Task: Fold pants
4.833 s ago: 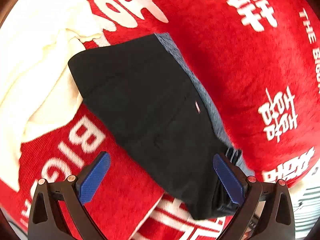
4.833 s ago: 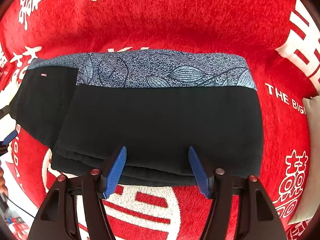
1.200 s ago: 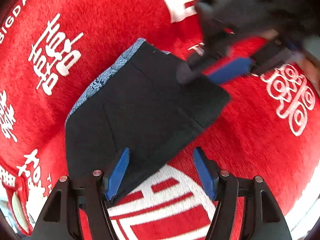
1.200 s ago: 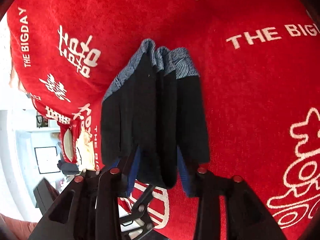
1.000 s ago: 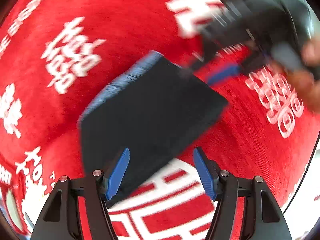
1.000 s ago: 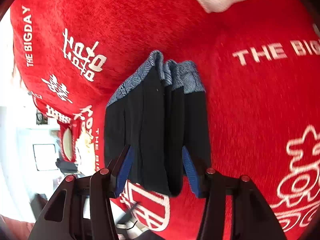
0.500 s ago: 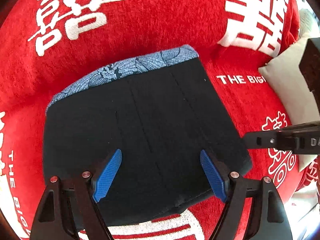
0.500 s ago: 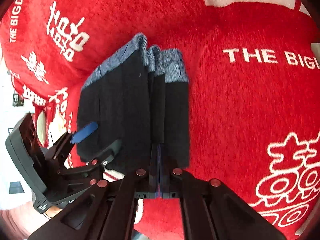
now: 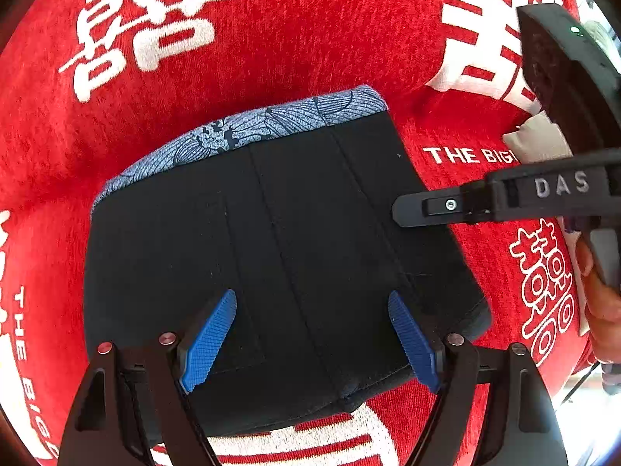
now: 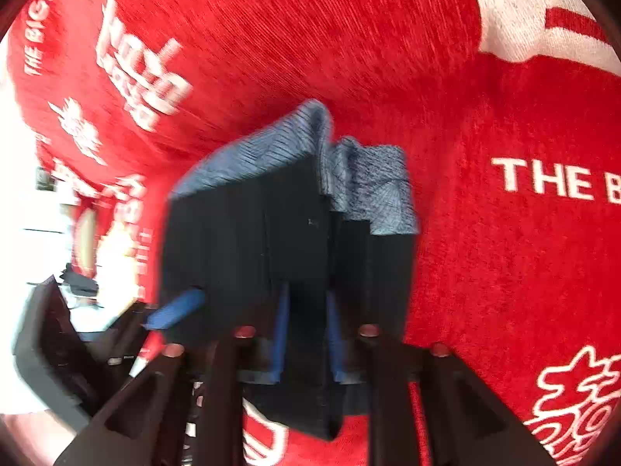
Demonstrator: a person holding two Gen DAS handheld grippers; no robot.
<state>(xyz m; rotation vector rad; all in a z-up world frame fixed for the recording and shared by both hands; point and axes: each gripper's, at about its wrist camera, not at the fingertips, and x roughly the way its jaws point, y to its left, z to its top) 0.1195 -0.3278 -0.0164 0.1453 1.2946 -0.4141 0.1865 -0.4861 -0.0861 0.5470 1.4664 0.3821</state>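
Note:
The black pants [image 9: 279, 256] with a blue patterned waistband lie folded in a compact stack on the red blanket [image 9: 310, 39]. My left gripper [image 9: 310, 338] is open, its blue pads over the near edge of the stack. My right gripper [image 10: 306, 334] has its pads slightly apart around a fold at the stack's edge [image 10: 306, 272]; the view is blurred. The right gripper also shows in the left wrist view [image 9: 504, 202], reaching in from the right, and the left gripper's blue pad shows in the right wrist view [image 10: 174, 312].
The blanket carries white lettering and characters [image 9: 143, 27]. A cream pillow [image 9: 539, 136] lies at the right behind the right gripper. A hand [image 9: 601, 303] holds the right gripper's handle. The room beyond the bed edge [image 10: 46, 233] shows at the left.
The right gripper's pads were pressed shut half a second ago and now stand slightly apart with cloth between them. The right gripper has reached further over the stack. The left gripper stays open and nearly still.

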